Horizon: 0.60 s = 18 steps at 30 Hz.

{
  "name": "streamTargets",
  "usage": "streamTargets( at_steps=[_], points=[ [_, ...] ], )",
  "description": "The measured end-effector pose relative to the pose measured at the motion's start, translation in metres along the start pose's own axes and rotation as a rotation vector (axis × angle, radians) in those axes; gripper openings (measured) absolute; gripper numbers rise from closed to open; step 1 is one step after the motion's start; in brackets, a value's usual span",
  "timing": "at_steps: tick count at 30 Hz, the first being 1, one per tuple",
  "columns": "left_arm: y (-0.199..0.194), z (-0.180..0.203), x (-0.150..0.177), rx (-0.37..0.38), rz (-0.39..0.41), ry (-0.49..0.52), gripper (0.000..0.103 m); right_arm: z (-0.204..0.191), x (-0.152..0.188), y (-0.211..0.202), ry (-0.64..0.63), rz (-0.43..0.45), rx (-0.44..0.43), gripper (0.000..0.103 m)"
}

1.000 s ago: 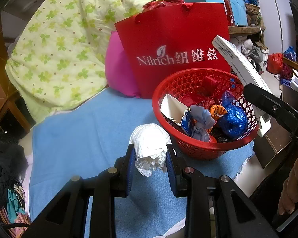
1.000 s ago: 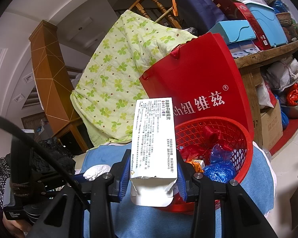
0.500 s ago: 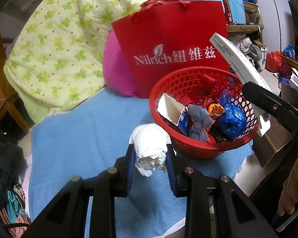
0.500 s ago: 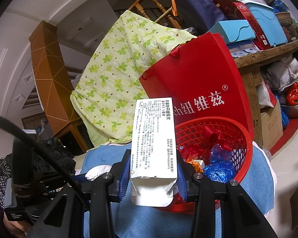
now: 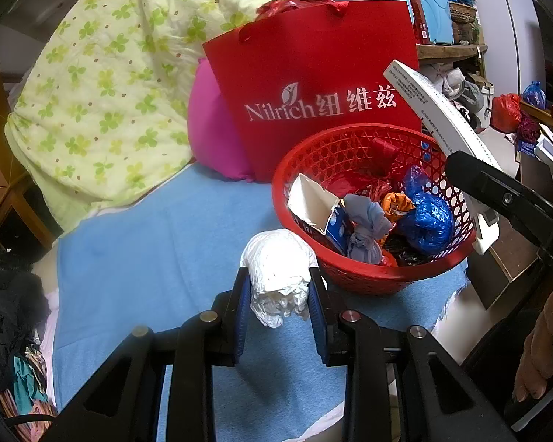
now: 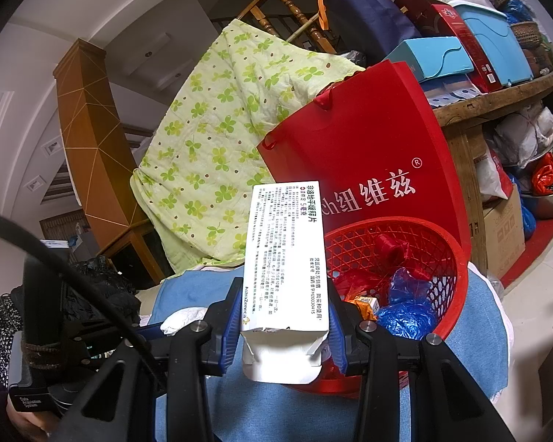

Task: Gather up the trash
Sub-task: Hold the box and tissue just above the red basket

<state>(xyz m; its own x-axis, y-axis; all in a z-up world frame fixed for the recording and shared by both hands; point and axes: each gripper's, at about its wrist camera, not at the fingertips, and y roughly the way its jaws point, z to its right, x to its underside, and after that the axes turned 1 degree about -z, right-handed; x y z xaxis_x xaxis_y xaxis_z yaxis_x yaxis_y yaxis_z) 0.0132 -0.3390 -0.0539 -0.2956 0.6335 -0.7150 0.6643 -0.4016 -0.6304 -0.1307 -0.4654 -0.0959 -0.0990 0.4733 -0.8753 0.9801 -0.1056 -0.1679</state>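
Note:
My left gripper (image 5: 278, 296) is shut on a crumpled white tissue wad (image 5: 278, 269), held just in front of the near left rim of the red mesh basket (image 5: 313, 154). The basket holds wrappers, a torn carton and a blue bag (image 5: 425, 217). My right gripper (image 6: 284, 326) is shut on a white medicine box (image 6: 287, 258) with printed text, held upright at the basket's (image 6: 457, 283) near left edge. That box also shows in the left wrist view (image 5: 438, 110), over the basket's right rim. The tissue shows in the right wrist view (image 6: 182, 318).
The basket stands on a blue cloth (image 5: 158, 243). Behind it are a red paper bag (image 5: 313, 73), a pink cushion (image 5: 210, 136) and a green-patterned quilt (image 5: 103, 73). Shelves with boxes (image 6: 479, 48) stand at the right. Dark clothes (image 5: 7, 302) lie at the left.
The left gripper with the tissue has shifted slightly, so the basket sits a little further left in its view. The right gripper and box have not visibly moved.

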Motion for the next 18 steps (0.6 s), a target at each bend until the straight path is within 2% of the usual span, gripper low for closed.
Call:
streamTargets(
  at_steps=[18],
  points=[
    [0.0055,0.0056,0.0020,0.010,-0.010,0.003,0.031,0.0009,-0.0014,-0.0017,0.005,0.005,0.001,0.042]
  ],
)
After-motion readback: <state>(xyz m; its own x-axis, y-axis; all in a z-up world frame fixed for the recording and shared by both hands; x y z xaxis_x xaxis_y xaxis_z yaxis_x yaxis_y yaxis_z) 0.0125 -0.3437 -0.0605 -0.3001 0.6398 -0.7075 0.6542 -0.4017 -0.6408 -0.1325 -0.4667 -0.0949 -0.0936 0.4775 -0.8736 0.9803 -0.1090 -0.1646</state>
